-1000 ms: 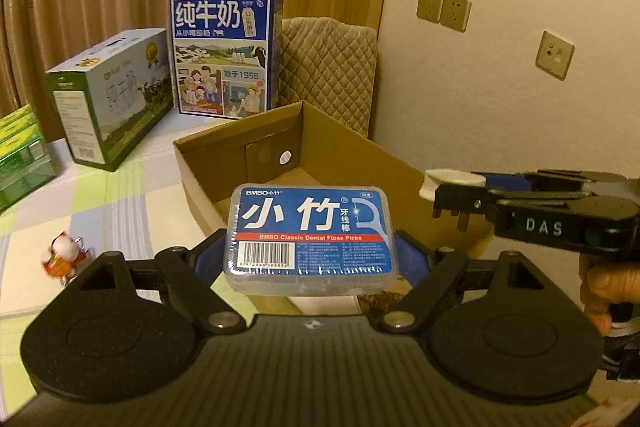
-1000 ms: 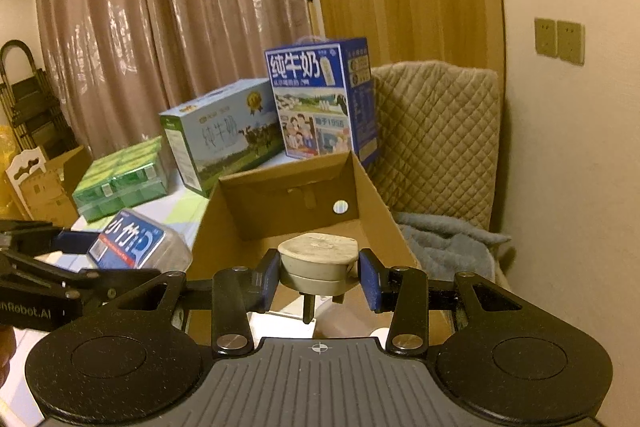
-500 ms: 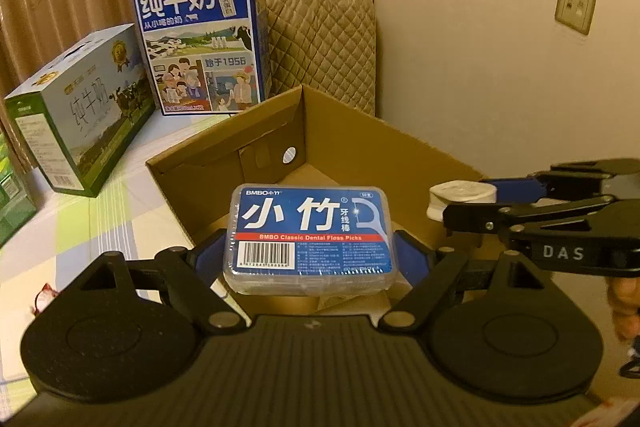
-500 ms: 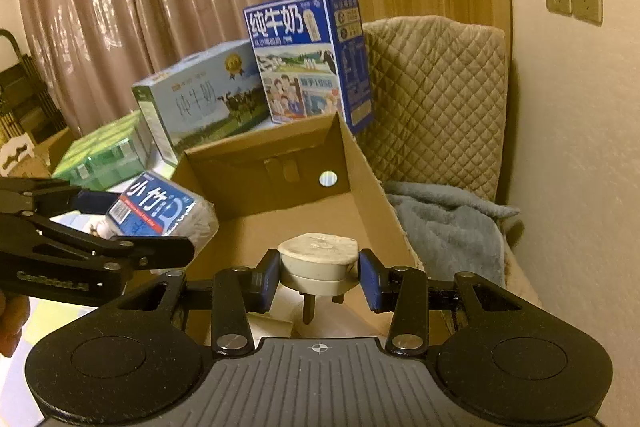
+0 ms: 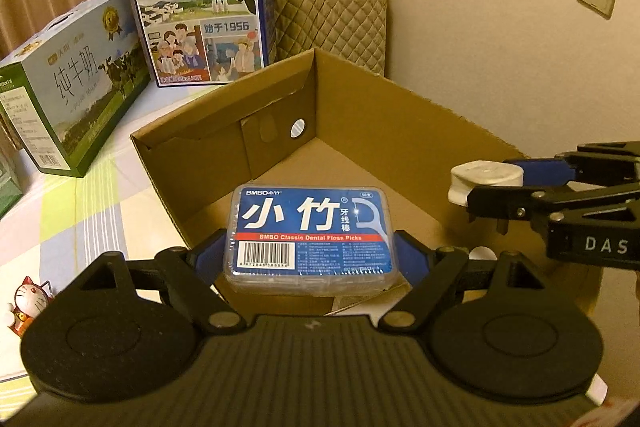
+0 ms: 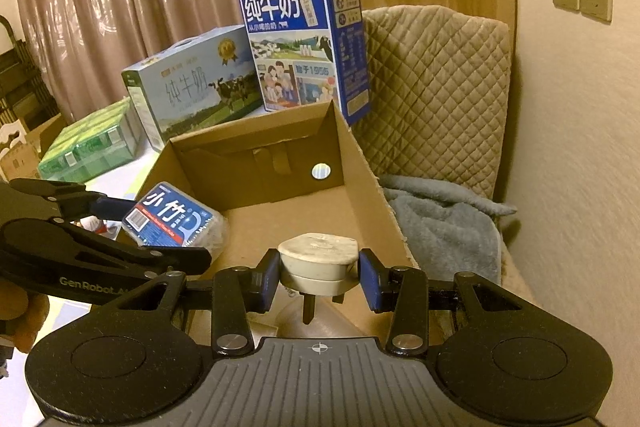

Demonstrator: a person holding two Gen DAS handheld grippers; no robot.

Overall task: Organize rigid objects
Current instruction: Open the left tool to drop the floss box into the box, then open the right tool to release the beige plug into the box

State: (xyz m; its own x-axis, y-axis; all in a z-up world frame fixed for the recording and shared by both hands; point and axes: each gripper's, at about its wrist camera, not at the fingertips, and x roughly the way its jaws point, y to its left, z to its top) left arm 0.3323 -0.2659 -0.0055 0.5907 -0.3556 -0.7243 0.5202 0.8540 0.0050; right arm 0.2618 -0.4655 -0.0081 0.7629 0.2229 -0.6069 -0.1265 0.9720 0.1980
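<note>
Holding a clear plastic box of dental floss picks [image 5: 313, 235] between its blue pads, the left tool [image 5: 313, 251] hangs over the near left edge of an open cardboard box [image 5: 400, 115]. The floss box lies flat with its blue label facing up, pinched at its two short ends, so the jaws stand fairly wide around it. In the right wrist view the same floss box [image 6: 172, 215] shows at the left, just above the carton's left wall [image 6: 360, 171], carried by the left tool [image 6: 120, 227].

The right tool [image 6: 318, 269] pinches a white plug adapter [image 6: 317, 261] by its sides, jaws drawn in narrow on it, the metal prongs pointing down over the carton's brown floor. From the left wrist view the adapter [image 5: 486, 175] and the right tool [image 5: 520, 187] reach in from the right, over the carton's right wall. Something pale lies under the adapter near the carton's front, but it is too hidden to name.

The carton sits on a surface [image 5: 80, 227] covered with a pale checked cloth. Behind it stands an upright blue milk carton case [image 5: 200, 3], and to its left a green and white milk case [image 5: 72, 83] lies on its side. A small lucky cat figurine [image 5: 26, 301] stands on the cloth at the left. A quilted beige cushion [image 6: 432, 87] leans against the wall behind, with a grey blanket [image 6: 444, 219] beside the carton.
</note>
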